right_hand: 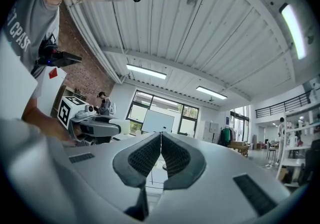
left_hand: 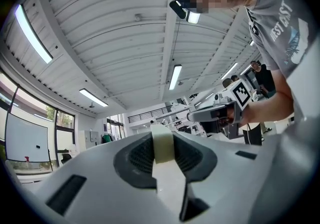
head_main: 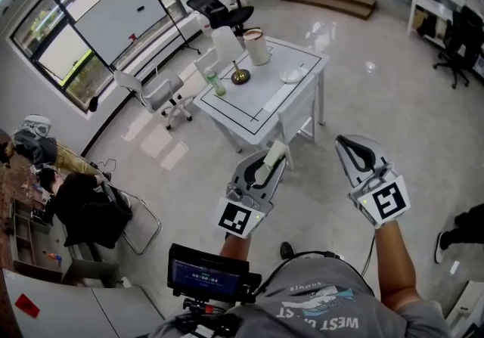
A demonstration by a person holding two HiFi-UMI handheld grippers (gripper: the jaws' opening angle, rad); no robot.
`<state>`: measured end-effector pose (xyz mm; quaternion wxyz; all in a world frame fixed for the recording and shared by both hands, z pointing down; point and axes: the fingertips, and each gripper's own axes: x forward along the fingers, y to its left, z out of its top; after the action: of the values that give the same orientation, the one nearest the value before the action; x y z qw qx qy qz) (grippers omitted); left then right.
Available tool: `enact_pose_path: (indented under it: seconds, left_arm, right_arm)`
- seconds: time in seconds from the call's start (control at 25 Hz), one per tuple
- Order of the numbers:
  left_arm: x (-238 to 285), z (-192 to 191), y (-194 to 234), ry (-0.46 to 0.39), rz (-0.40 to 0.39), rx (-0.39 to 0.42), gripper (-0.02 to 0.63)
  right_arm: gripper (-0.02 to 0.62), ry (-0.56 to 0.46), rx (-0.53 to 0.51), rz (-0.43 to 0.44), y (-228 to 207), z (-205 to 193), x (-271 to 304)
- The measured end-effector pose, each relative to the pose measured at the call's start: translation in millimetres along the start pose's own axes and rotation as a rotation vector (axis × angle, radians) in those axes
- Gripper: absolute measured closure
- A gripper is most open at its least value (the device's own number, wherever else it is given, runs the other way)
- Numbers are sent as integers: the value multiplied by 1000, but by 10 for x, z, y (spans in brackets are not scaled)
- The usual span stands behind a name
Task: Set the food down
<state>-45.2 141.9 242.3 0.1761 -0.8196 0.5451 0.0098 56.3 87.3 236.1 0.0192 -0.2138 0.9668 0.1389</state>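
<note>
My left gripper [head_main: 272,159] is shut on a pale cream strip of food [head_main: 275,155], which sticks out past the jaws. In the left gripper view the strip [left_hand: 162,143] is pinched between the dark pads of that gripper [left_hand: 162,155]. My right gripper [head_main: 351,150] is held level beside it with its jaws together and nothing between them; the right gripper view shows this gripper [right_hand: 160,155] with its pads touching. Both hang over the floor, short of a white table [head_main: 266,104] ahead.
On the table stand a white cylinder with a brown top [head_main: 256,46], a green bottle [head_main: 217,84], a small brown dish [head_main: 240,75] and a white plate [head_main: 292,75]. A white office chair [head_main: 155,91] and a black one [head_main: 218,7] stand behind it.
</note>
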Motion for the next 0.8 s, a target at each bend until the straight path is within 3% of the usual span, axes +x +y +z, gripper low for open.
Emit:
enact_pose_path:
  seconds: [0.48,0.8]
  left_arm:
    - [65,-236,835,31,-30,-13,515]
    - [112,-340,1067,16,-53,-23,515]
  right_arm:
    - [588,-7,-8,-39,-39,-1,793]
    - [588,13,0,-55,-18,-63,1048]
